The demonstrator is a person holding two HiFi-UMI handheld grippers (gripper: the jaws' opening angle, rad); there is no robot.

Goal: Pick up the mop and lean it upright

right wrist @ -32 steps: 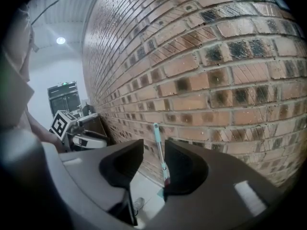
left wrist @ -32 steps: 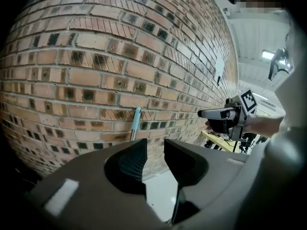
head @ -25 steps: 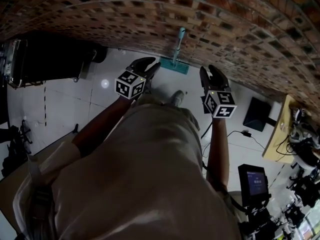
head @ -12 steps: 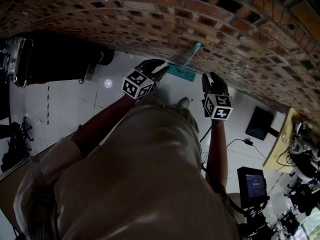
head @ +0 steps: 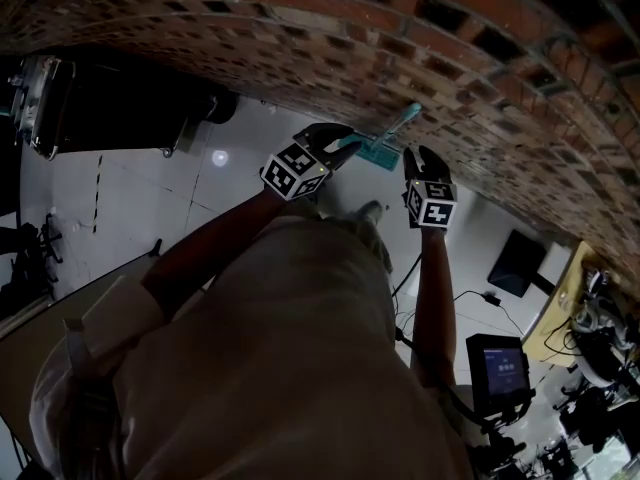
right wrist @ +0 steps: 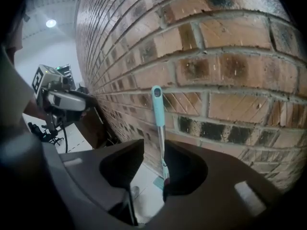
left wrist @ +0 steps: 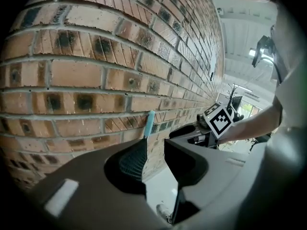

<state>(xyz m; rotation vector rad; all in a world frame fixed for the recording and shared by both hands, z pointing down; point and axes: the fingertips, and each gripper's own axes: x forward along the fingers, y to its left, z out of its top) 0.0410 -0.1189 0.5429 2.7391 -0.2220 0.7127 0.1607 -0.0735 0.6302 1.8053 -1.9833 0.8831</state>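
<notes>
Mop (head: 398,130): stands near upright, leaning on the brick wall (head: 300,38), at about 1 o'clock in the head view. Its teal grip end rests against the bricks. The flat teal mop head (head: 378,155) lies on the pale tiled floor (head: 150,208) at the foot of the wall.

Left claw (head: 340,140): at about 12 o'clock in the head view, directed at the wall just to the 9 o'clock side of the mop. In the left gripper view its jaws are spread, with only wall and floor showing in the gap. The teal grip appears beyond the left-hand jaw and is not between the jaws.

Right claw (head: 421,156): at about 2 o'clock in the head view, just to the 3 o'clock side of the mop. In the right gripper view its jaws are spread. The mop shaft runs down through the gap, hard against the inner edge of the right-hand jaw. Open space is visible between the shaft and the other jaw, so nothing is pinched. Contact with the near jaw cannot be confirmed.

Also noted: the person's shoe (head: 371,211) on the floor below the mop head, and a lit screen (head: 499,362) at about 4 o'clock.
</notes>
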